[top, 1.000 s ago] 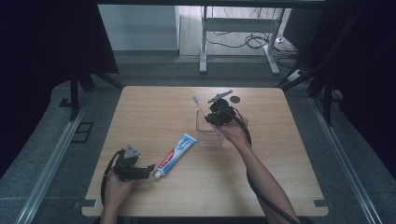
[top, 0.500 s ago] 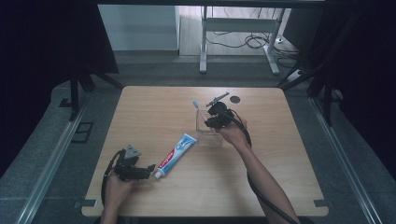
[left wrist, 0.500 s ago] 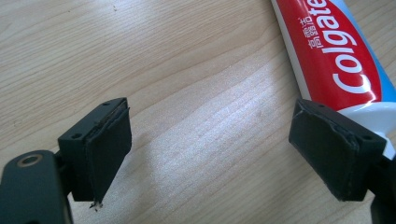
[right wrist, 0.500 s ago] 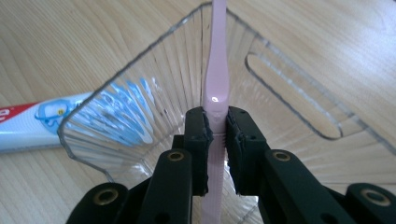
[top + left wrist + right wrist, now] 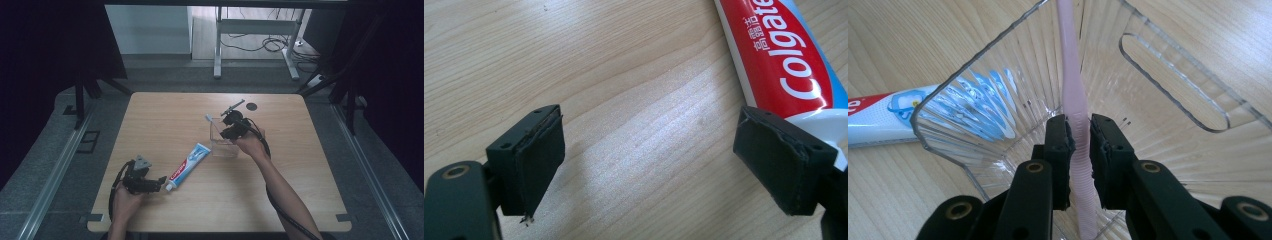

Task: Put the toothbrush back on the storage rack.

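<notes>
right gripper: jaws clamped on the pink toothbrush handle, brush held inside the clear plastic holder, head end pointing away toward the holder's far side.
toothbrush in high view: bristle end pokes past the holder's far-left corner; most of the handle sits within the holder walls.
holder: clear ribbed container near mid-table, right hand just beside it on its right.
left gripper: jaws wide, nothing between them, hovering low over bare table; one pad just beside the cap end of the colgate toothpaste tube.
toothpaste vs holder: tube lies flat, just left of the holder and nearer the person, its flat end near the holder's near-left corner; left hand well apart from the holder.
step (judgement): toothbrush is being set into the holder, not released yet.
risk 1: holder looks light and nothing steadies it; pushing the brush sideways against a wall could slide or tip it.
risk 2: letting go while the brush leans this far could let it topple over the rim.
risk 3: slim smooth handle could twist in the pads.
risk 4: left jaws closing from here could nudge the tube away rather than grip it.
</notes>
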A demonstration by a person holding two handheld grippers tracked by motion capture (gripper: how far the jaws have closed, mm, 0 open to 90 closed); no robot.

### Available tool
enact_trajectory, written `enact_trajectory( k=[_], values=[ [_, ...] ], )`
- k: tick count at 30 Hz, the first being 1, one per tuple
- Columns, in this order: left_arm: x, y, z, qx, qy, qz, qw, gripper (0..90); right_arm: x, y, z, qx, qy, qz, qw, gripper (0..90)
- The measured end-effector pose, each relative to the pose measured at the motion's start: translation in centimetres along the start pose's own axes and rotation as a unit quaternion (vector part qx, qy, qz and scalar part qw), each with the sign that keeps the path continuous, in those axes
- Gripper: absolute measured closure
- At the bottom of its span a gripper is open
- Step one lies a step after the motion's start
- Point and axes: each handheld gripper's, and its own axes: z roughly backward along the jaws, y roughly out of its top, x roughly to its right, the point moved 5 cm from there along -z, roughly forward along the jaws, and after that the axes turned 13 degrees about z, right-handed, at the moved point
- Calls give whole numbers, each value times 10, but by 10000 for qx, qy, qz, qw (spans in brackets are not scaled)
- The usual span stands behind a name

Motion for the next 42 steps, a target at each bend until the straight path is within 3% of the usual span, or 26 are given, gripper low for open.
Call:
enact_trajectory(
  k=[15,24,32,33,35,36,42],
  values=[
    [1,1,0,-16,-48,124,9999,135,-2,6,25,360,-99,88,9993,637],
    [2,2,1,-30,-87,214,9997,137,-7,9,40,599,-164,258,9977,470],
    [1,2,2,-22,-85,196,9998,138,-13,6,53,864,-22,410,9954,331],
    [1,2,2,-16,-84,209,9997,137,-14,5,56,939,-38,385,9948,266],
    [1,2,2,5,-95,259,9996,137,-15,5,57,969,-47,377,9946,239],
    [1,2,2,14,-97,270,9996,138,-17,3,58,971,-99,386,9945,170],
    [0,3,3,22,-126,303,9995,138,-20,-4,63,992,-137,424,9941,96]
  ],
)
